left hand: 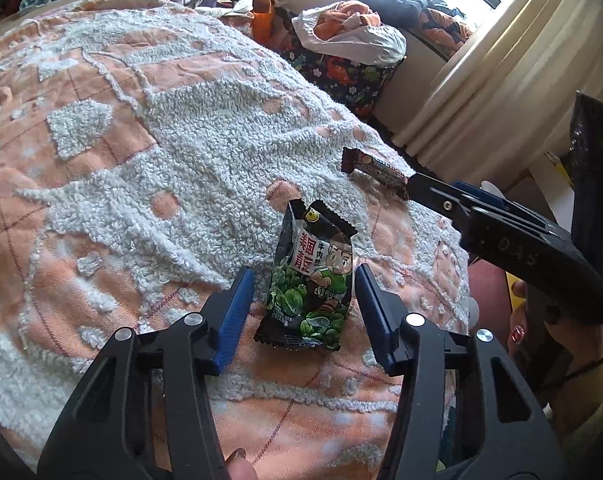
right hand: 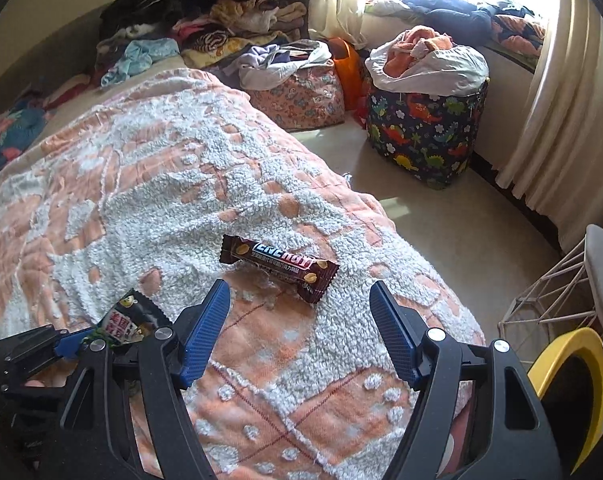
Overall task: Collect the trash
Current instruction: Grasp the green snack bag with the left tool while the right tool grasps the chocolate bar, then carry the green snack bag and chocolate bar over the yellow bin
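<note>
**On the bed's near corner: two wrappers, two grabs to line up**

Near the bed's (left hand: pixel 149 184) right-hand corner, on the tufted peach-and-white bedspread, the green snack packet (left hand: pixel 311 276) stands propped up between the blue pads of the left hand-held gripper (left hand: pixel 304 280). Its jaws sit half-spread, straddling the packet; whether the right pad already touches the packet's edge I cannot tell, and a gap shows at the left pad, so I judge it not yet gripped. The packet looks light and crinkly. Closing low on its body, square across the flat faces, should keep it from folding out sideways.

The brown chocolate bar wrapper (right hand: pixel 279 266) lies flat further toward the bed's edge, just beyond the right hand-held gripper (right hand: pixel 297 314), whose jaws stand wide and empty. The bar lies slanted across the gap. Bringing the pads down either side of its narrow width, pressing slightly into the soft cover, seems the surest hold.

A yellow-rimmed bin (right hand: pixel 569 364) on the floor beside the bed looks like the likely drop point.
</note>
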`<state>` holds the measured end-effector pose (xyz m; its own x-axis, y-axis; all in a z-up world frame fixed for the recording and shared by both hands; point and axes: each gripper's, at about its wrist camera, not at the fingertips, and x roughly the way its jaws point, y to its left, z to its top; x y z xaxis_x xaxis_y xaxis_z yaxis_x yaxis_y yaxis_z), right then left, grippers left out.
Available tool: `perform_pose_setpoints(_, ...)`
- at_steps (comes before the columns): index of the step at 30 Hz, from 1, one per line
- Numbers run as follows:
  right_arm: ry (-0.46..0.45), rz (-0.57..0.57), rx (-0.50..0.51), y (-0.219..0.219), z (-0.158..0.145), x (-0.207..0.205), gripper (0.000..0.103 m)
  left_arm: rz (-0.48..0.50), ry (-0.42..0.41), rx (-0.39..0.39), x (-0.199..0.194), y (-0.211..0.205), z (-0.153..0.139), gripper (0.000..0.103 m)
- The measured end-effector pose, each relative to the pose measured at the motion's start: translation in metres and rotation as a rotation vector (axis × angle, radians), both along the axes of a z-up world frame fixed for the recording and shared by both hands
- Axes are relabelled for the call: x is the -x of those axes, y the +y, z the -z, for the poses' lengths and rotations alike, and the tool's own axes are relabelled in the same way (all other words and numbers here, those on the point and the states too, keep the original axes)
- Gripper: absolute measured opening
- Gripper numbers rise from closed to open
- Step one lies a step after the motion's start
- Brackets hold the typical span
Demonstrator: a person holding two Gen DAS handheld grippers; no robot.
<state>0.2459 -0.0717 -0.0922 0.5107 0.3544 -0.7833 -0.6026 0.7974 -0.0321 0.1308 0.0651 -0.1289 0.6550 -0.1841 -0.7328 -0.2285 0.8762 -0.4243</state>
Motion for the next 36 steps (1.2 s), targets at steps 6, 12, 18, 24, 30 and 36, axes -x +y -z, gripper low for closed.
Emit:
perform_pose_setpoints(6, -0.023, -0.044, 0.12, 0.027, 0.021, -0.016, 0.069, 0.023, -0.003, 0.017, -0.002, 0.0, 0.006, 0.029)
perform_pose_setpoints(12, 0.01, -0.089, 0.099, 0.033, 0.036, -0.018, 0.024, 0.031, -0.018, 0.028, -0.004, 0.001, 0.008, 0.021)
perform_pose_setpoints(18, 0.063, -0.061, -0.073, 0.005, 0.025, 0.003, 0.022, 0.044, -0.055, 0.015, 0.0, -0.002, -0.001, 0.007)
perform_pose_setpoints(24, 0.054, 0.03, -0.24, -0.048, -0.004, 0.029, 0.022, 0.094, -0.129, -0.039, 0.002, -0.023, -0.026, 0.007)
perform_pose_setpoints(30, 0.027, 0.16, -0.367, -0.117, -0.029, 0.045, 0.022, 0.173, -0.187, -0.07, -0.006, -0.056, -0.048, 0.007)
perform_pose_setpoints(36, 0.04, 0.301, -0.451, -0.184, -0.034, 0.054, 0.022, 0.25, -0.226, -0.088, -0.011, -0.092, -0.065, 0.007)
